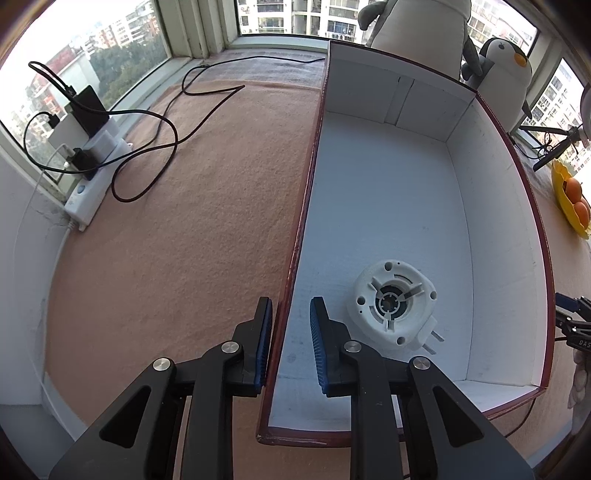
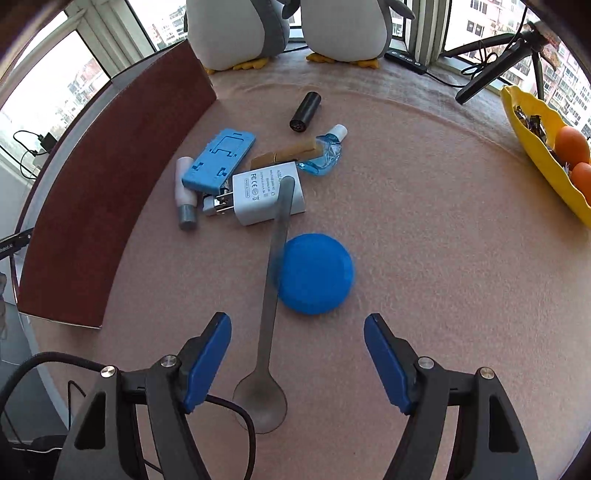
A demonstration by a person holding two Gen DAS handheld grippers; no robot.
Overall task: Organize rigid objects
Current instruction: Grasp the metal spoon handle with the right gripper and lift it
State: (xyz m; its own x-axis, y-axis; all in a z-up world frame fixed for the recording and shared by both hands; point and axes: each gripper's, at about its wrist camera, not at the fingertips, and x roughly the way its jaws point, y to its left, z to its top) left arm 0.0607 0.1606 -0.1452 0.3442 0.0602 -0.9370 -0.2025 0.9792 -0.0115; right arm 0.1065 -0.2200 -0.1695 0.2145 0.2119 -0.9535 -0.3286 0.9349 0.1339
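Note:
In the left wrist view my left gripper straddles the left wall of the red box, one finger on each side, with a small gap to the wall. A white round plastic part lies inside the box on its white floor. In the right wrist view my right gripper is open and empty above a metal spoon and a blue round lid. Further off lie a white charger, a blue phone stand, a pink tube, a black cylinder, a small blue bottle and a tan block.
The red box's outer wall stands left of the pile. A yellow fruit dish with oranges sits at the right. Plush penguins stand at the back. A power strip with cables lies left of the box. A tripod stands behind.

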